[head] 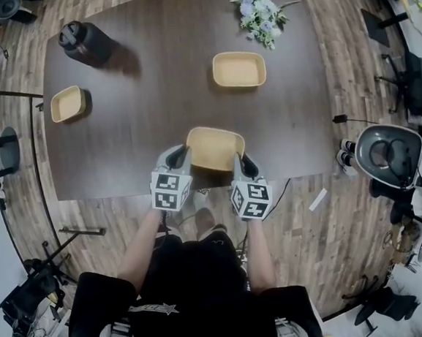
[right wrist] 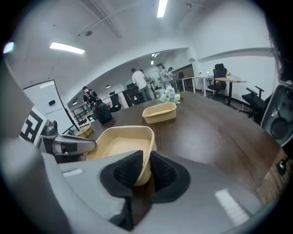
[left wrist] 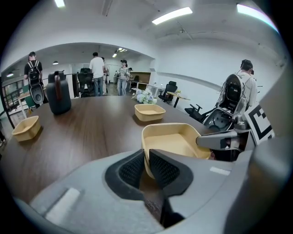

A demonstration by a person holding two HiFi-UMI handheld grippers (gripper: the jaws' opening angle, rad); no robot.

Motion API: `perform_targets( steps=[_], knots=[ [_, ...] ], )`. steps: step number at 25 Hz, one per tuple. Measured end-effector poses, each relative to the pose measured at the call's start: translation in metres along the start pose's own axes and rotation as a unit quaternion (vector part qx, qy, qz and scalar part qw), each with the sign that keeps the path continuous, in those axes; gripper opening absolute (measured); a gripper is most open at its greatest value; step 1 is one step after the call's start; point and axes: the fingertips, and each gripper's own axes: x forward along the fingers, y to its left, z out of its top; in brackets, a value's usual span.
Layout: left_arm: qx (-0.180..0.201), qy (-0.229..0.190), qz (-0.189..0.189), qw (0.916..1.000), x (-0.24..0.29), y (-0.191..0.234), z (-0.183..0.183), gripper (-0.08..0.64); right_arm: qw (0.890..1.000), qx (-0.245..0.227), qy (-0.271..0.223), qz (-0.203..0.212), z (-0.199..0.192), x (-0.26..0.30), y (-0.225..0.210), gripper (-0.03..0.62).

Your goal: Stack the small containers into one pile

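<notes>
**Both grippers clamped on the nearest beige container**

At the near edge of the dark brown wooden table [head: 154, 110], the left gripper [left wrist: 147, 160] and the right gripper [right wrist: 145, 167] hold the same shallow beige rectangular container [head: 215, 147], one at each near corner. In the left gripper view the two black ribbed pads are closed on the container's near-left wall, one pad inside the rim and one outside. The right gripper view shows the same hold on the near-right wall, with the thin wall pinched between its pads. The container sits open side up between the two marker cubes, and its far end reaches in over the tabletop. I cannot tell whether its base rests on the wood.

Past it, towards the middle of the table and a little to the right, stands a second beige rectangular container [head: 238, 69], upright, empty and well apart from the held one. A smaller beige container [head: 68, 103] sits near the table's left edge, also alone.

At the far left corner stands a black jug with a handle [head: 82, 42]. At the far right corner lies a bunch of pale blue and white flowers [head: 258, 12].

Beyond the table, the gripper views show several people standing among desks and office chairs under ceiling strip lights.
</notes>
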Motion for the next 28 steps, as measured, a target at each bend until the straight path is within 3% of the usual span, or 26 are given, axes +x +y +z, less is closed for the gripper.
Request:
perform_targets(
  steps=[17, 23, 28],
  knots=[
    [0.035, -0.137, -0.014, 0.9899, -0.060, -0.037, 0.122, 0.040, 0.988, -0.064, -0.136, -0.039, 0.123, -0.081, 0.006, 0.049],
    [0.038, -0.156, -0.021, 0.9868, -0.049, -0.039, 0.158, 0.043, 0.983, -0.085, -0.155, -0.050, 0.162, -0.077, -0.006, 0.046],
    [0.025, -0.149, -0.017, 0.9884, -0.020, -0.031, 0.181, 0.044, 0.982, -0.103, -0.150, -0.048, 0.196, -0.050, -0.021, 0.041]
  ],
)
